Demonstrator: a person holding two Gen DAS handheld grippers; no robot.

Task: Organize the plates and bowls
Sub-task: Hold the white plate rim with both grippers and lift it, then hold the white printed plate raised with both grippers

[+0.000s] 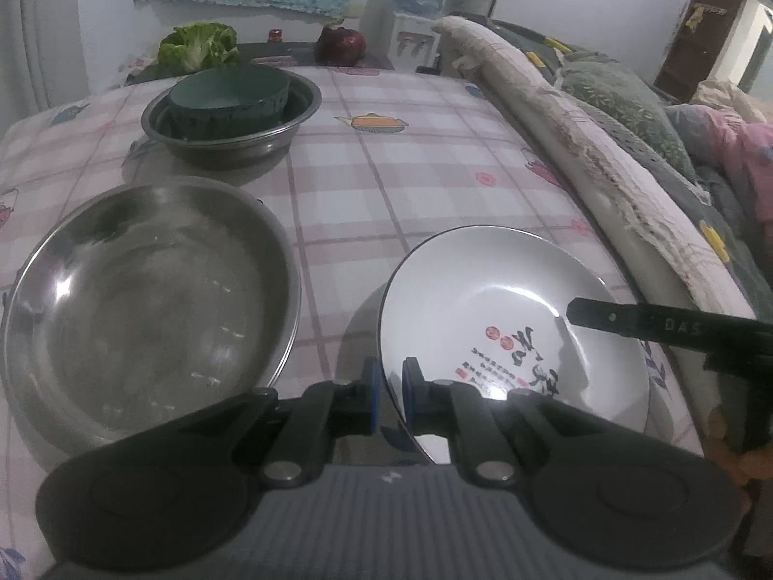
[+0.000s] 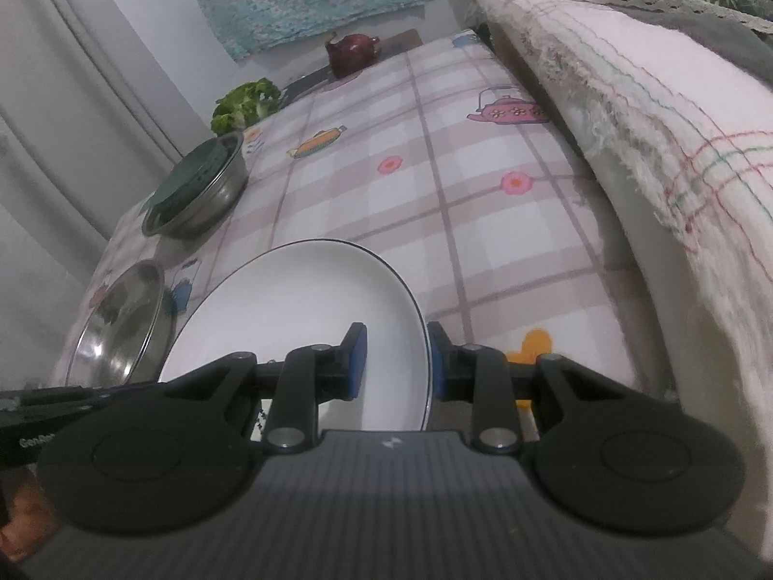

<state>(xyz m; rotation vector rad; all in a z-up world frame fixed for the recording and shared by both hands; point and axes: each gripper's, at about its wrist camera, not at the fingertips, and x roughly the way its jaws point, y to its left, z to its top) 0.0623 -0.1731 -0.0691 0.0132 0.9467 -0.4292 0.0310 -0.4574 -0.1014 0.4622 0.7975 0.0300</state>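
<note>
A white plate [image 1: 507, 319] with red and black writing is at the near right of the checked tablecloth [image 1: 410, 183]. My left gripper [image 1: 390, 394] is shut on its near left rim, one blue pad on each side. My right gripper [image 2: 396, 362] is shut on the opposite rim of the plate [image 2: 299, 309], with one pad inside the dish and one outside. One of its black fingers [image 1: 628, 323] reaches over the plate from the right. A large steel basin [image 1: 145, 309] lies to the plate's left. Further back, a green bowl [image 1: 232, 101] sits inside a smaller steel bowl [image 1: 232, 145].
A rolled quilt [image 1: 555, 135] runs along the table's right edge, close to the plate. At the far end lie a green leafy vegetable [image 1: 198, 46] and a dark red round vegetable [image 1: 340, 43]. A water dispenser [image 1: 420, 0] stands behind them by the wall.
</note>
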